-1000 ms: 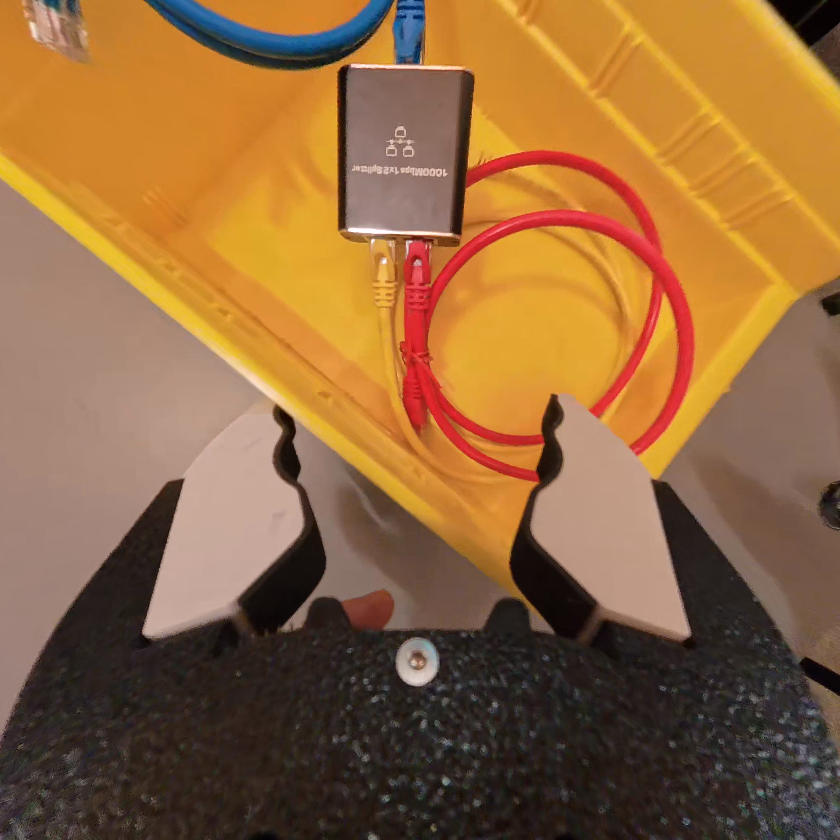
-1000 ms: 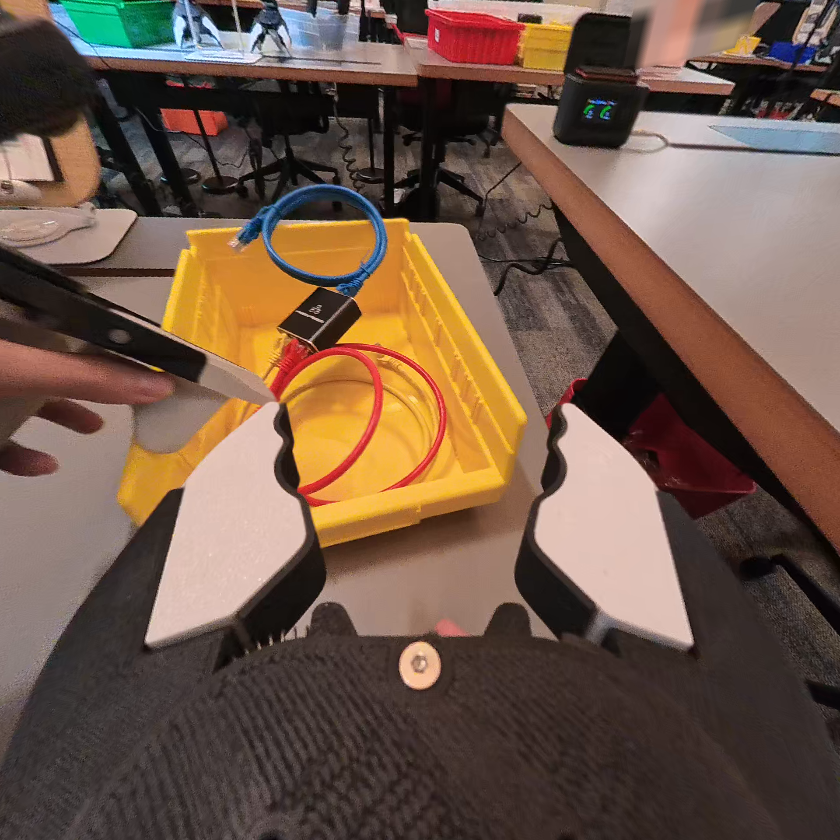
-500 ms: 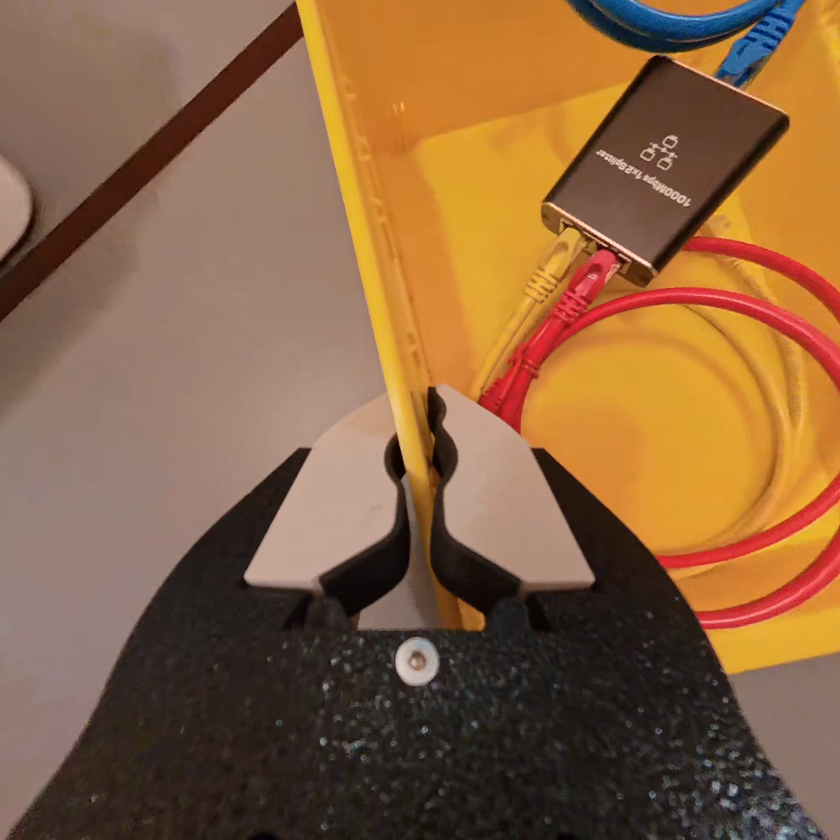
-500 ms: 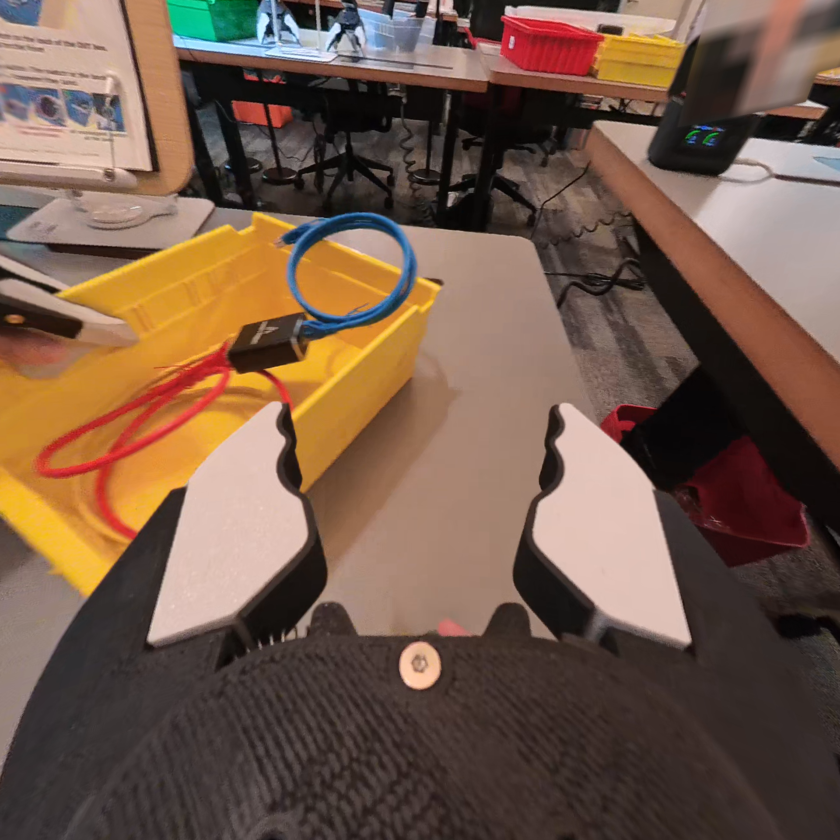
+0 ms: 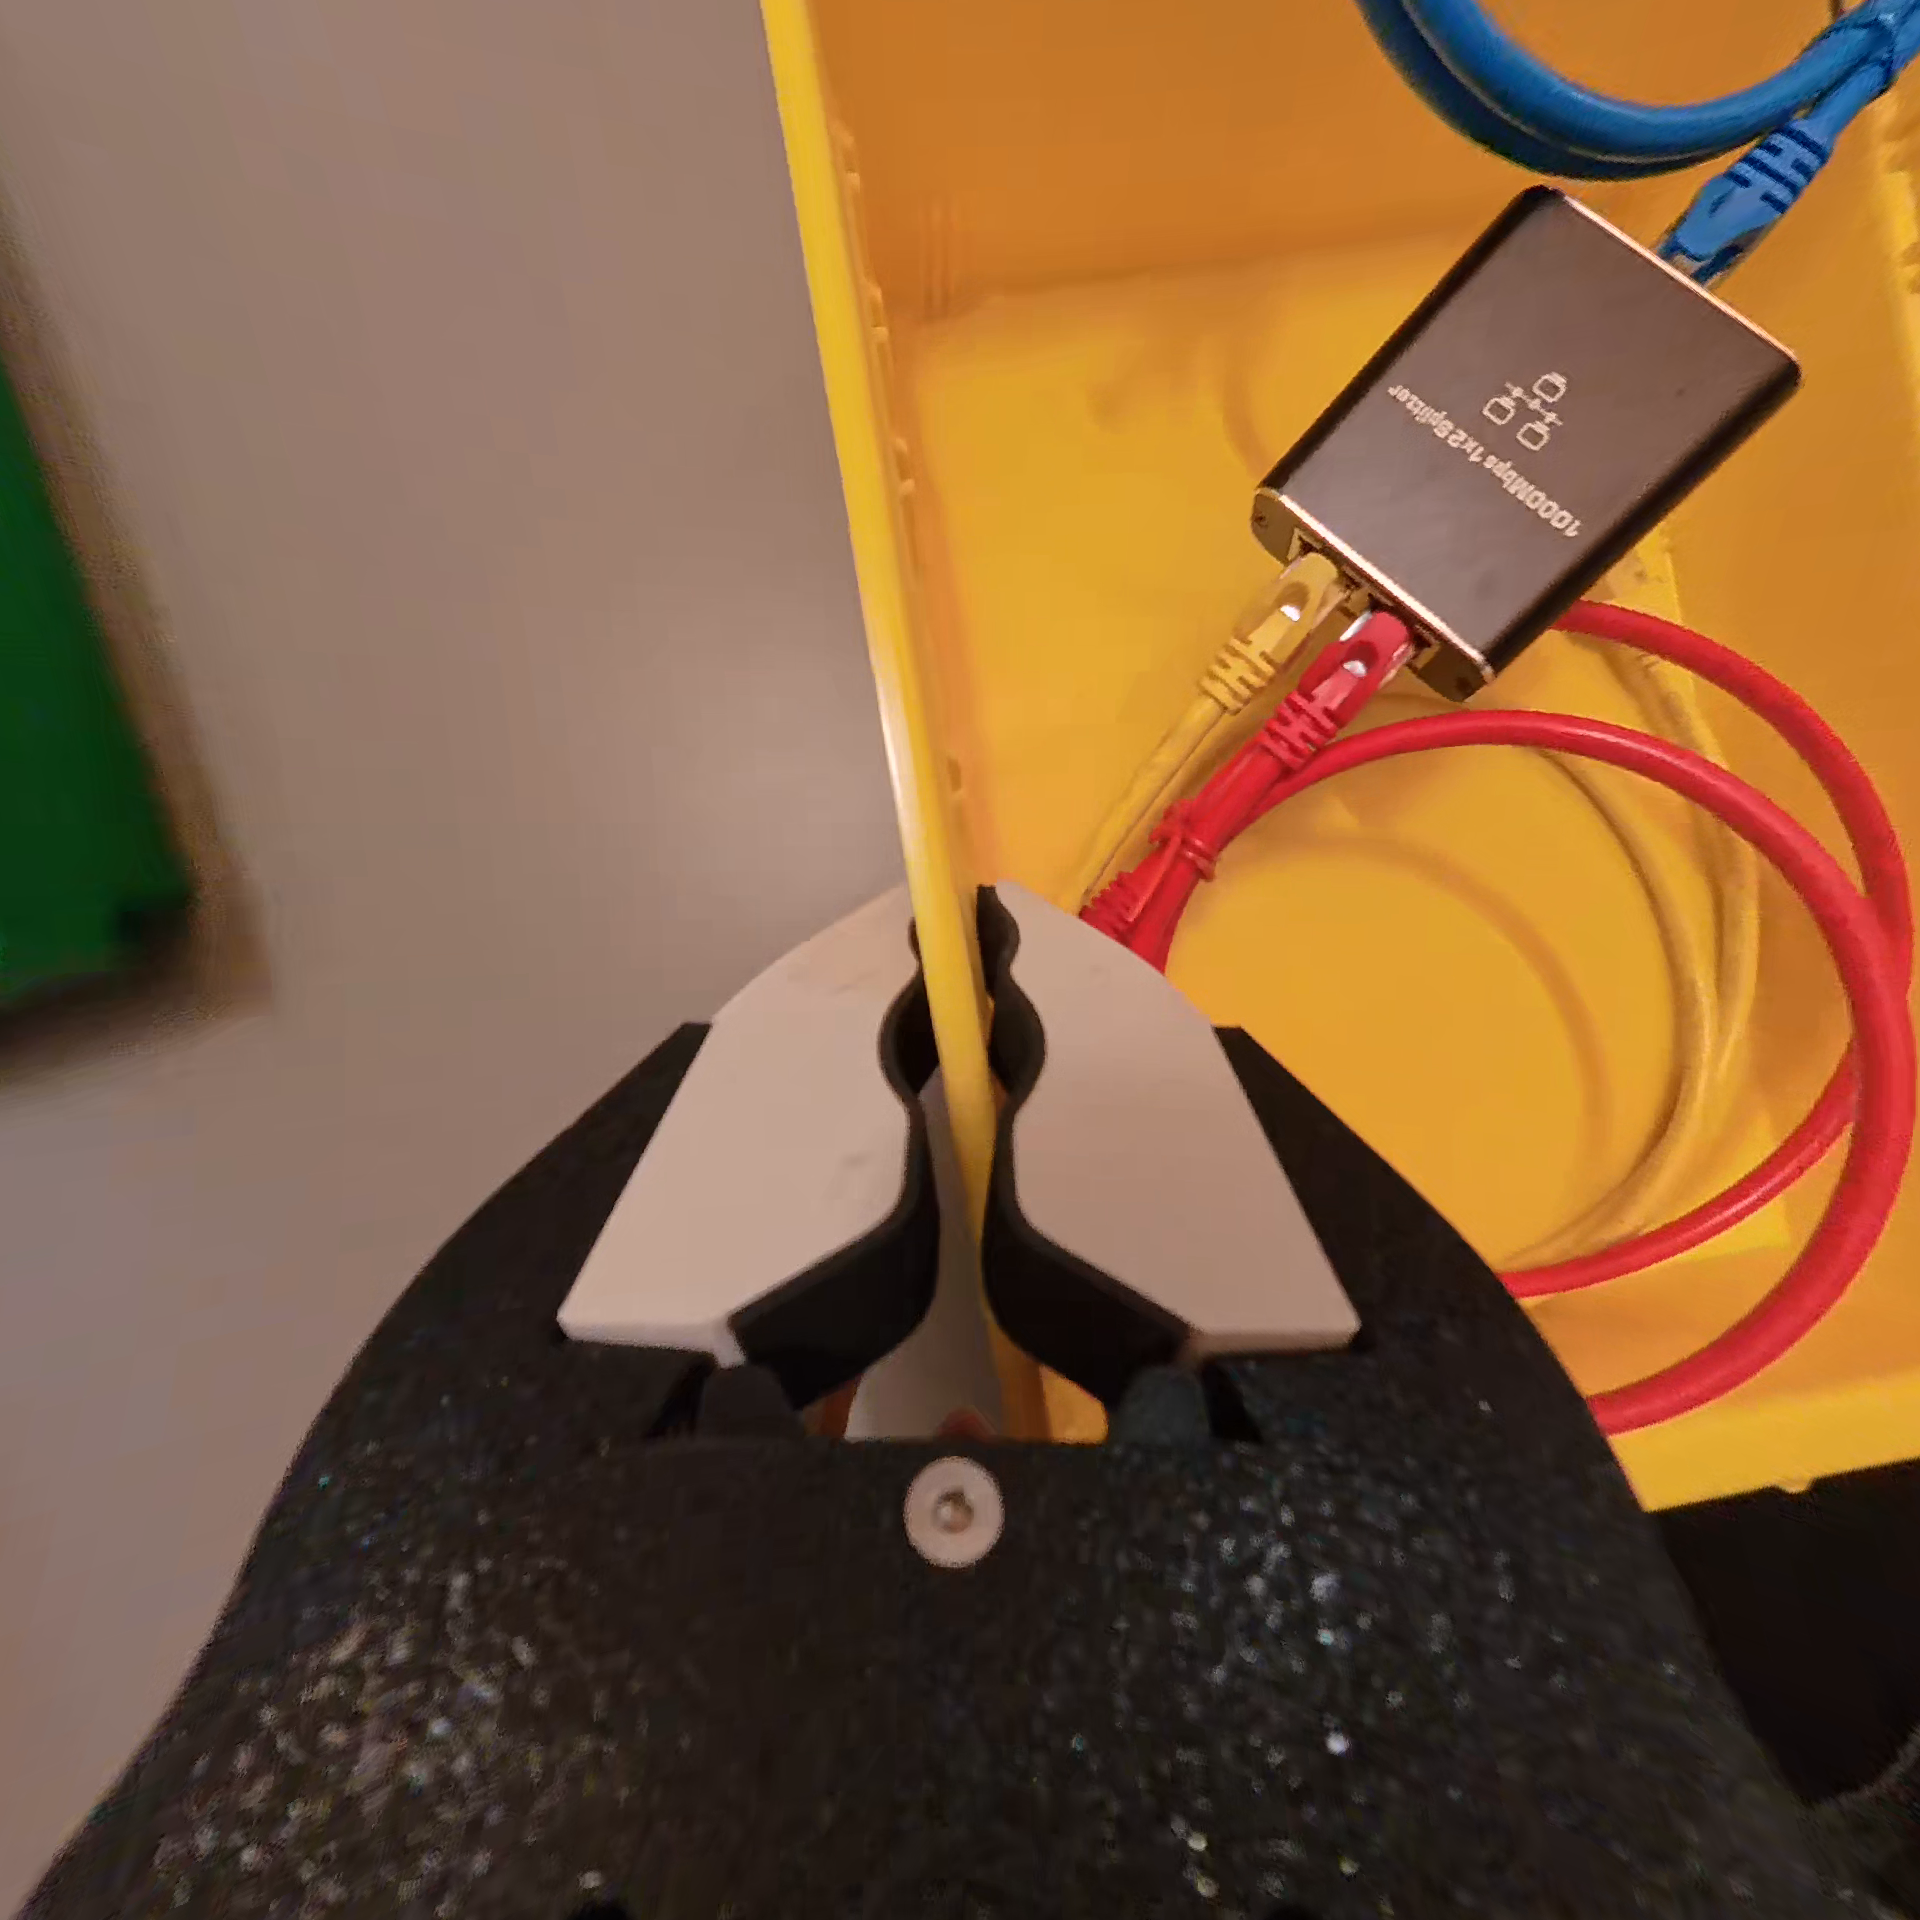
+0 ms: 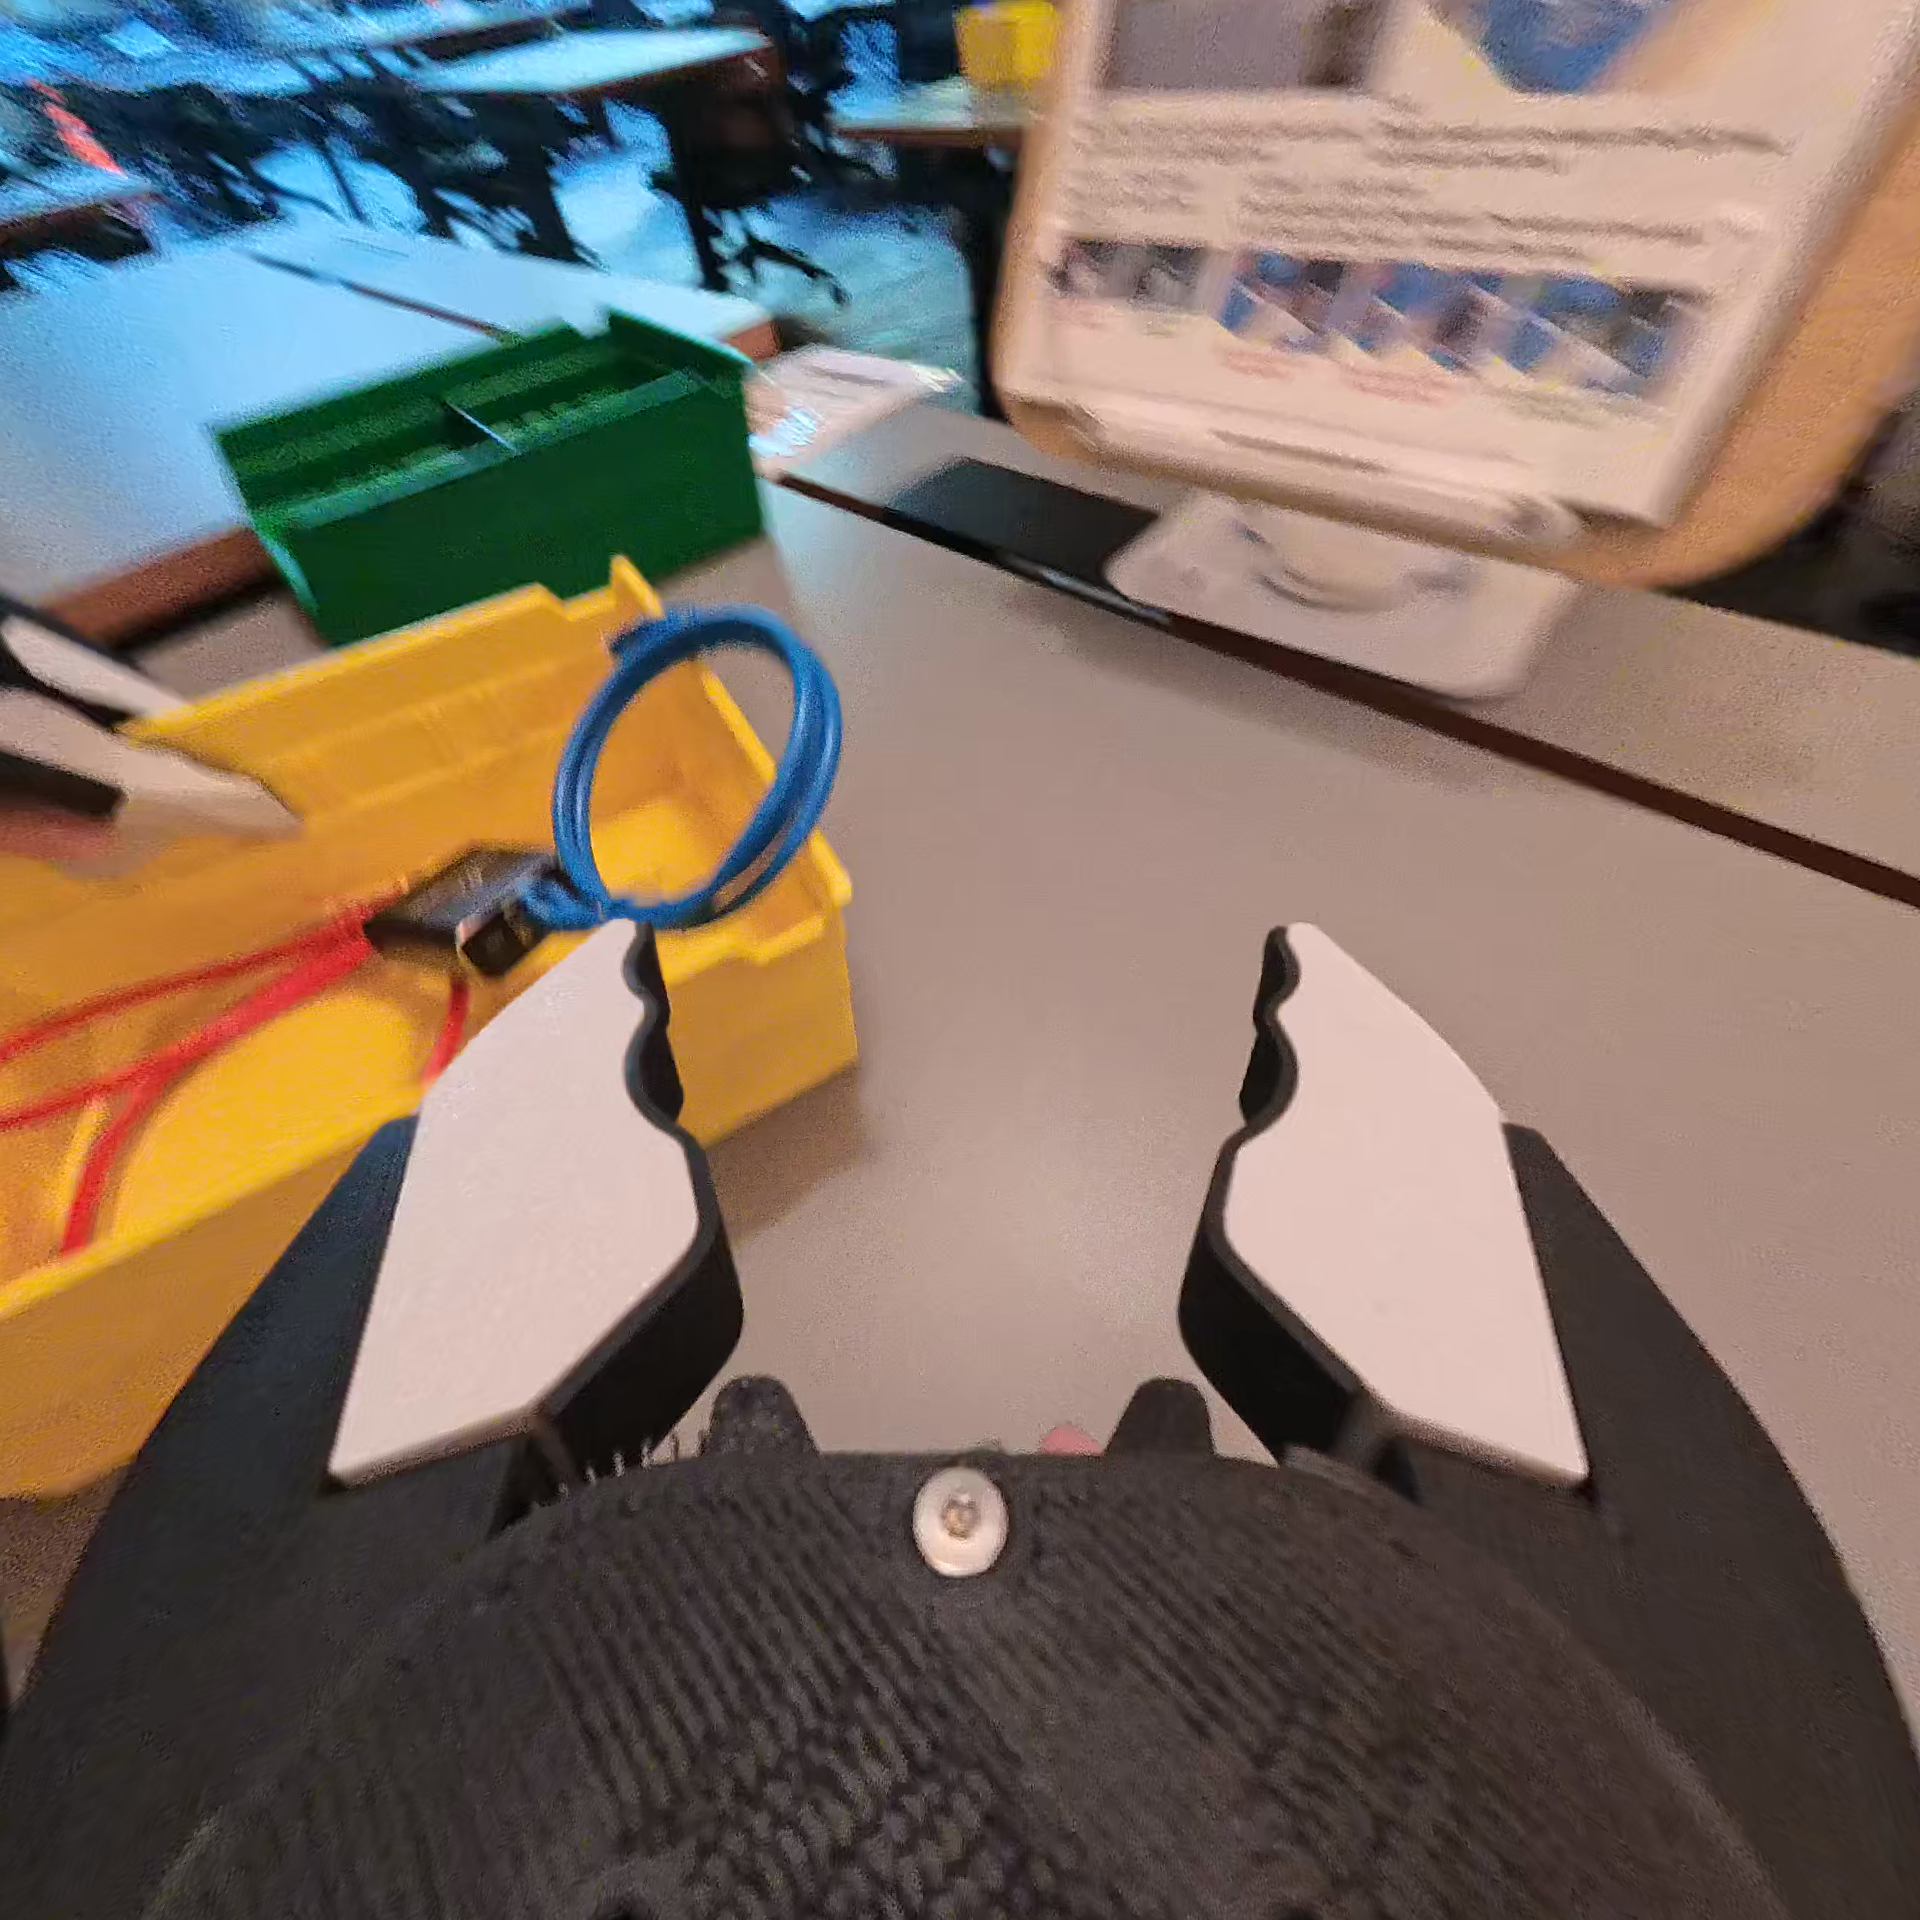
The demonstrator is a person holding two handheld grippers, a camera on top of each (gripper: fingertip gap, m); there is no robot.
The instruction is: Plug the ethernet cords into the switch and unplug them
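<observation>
The left gripper (image 5: 951, 920) is pinching the yellow bin (image 5: 1039, 436) wall between narrow fingers; the switch (image 5: 1527, 436) is lying ahead-right inside, cords plugged. The right gripper (image 6: 961, 940) is hovering wide, farther off.

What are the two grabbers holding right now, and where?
The left gripper pinches the yellow bin by its thin side wall. The right gripper is open and holds nothing.

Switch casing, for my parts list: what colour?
Dark brown-black switch with gold rim; left wrist view.
</observation>
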